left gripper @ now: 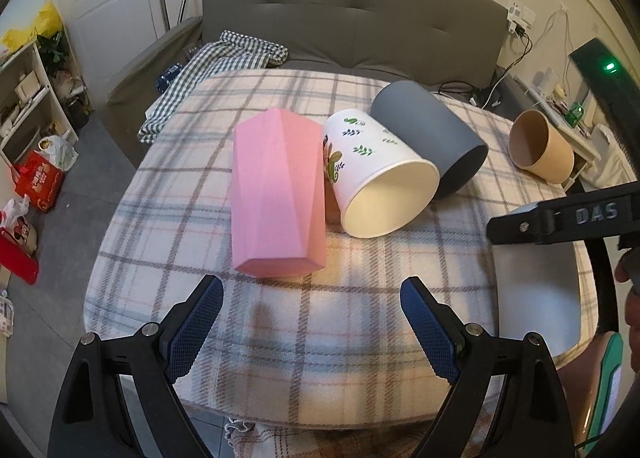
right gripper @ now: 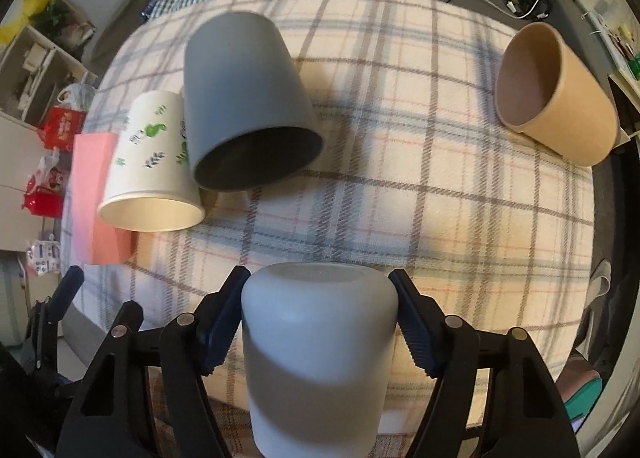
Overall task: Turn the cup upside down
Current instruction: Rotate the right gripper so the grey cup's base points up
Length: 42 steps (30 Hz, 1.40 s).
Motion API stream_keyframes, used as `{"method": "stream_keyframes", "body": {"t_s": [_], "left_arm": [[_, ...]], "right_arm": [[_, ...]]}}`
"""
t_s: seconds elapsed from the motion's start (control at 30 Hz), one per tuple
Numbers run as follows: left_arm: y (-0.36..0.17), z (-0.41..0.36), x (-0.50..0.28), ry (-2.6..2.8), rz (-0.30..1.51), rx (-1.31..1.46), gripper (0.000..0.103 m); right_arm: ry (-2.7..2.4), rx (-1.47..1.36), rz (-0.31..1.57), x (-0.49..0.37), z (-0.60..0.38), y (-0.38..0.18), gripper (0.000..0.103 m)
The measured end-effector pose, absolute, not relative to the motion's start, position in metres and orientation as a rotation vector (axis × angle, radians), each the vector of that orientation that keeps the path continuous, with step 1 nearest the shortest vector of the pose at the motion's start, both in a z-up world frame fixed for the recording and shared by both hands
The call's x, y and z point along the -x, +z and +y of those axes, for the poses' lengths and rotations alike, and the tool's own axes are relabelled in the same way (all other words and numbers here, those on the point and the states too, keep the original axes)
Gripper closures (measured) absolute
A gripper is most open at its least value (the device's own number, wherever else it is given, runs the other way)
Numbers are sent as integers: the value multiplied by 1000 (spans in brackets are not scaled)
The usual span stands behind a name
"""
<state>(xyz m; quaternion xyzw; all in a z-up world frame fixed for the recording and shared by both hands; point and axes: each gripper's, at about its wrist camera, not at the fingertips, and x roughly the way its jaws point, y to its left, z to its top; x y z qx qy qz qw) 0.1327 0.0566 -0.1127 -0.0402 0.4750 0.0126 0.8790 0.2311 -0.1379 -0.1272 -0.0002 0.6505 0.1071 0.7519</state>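
A light grey cup [right gripper: 316, 354] stands bottom-up between my right gripper's [right gripper: 318, 322] fingers, which press on both its sides near the table's front edge. In the left wrist view the same cup [left gripper: 536, 294] shows at the right under the right gripper's black arm [left gripper: 560, 219]. My left gripper [left gripper: 312, 322] is open and empty above the plaid cloth, just in front of the pink faceted cup [left gripper: 276, 193] lying on its side.
A white leaf-print cup [left gripper: 376, 173], a dark grey cup [left gripper: 432, 137] and a brown paper cup [left gripper: 540, 145] lie on their sides on the plaid-covered table [left gripper: 280, 358]. A grey sofa [left gripper: 352, 17] stands behind. Shelves and bags are at the left.
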Motion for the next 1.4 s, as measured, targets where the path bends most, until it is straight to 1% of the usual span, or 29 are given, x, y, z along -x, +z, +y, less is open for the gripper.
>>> {"method": "stream_keyframes", "body": {"t_s": [0.2, 0.47, 0.63, 0.9, 1.17, 1.4], "left_arm": [[-102, 50, -124, 32, 968, 73, 10], [-93, 42, -112, 45, 943, 63, 10], [-91, 42, -116, 54, 939, 78, 10], [-95, 41, -128, 70, 956, 110, 10], [-104, 37, -134, 73, 981, 96, 10], [-107, 33, -135, 72, 992, 80, 10]], "right_arm": [[259, 6, 1287, -215, -150, -90, 32], [214, 127, 980, -183, -153, -39, 33], [186, 126, 883, -179, -157, -35, 33], [185, 94, 876, -184, -168, -58, 33], [185, 124, 870, -186, -168, -75, 33], [197, 117, 901, -191, -170, -87, 33]]}}
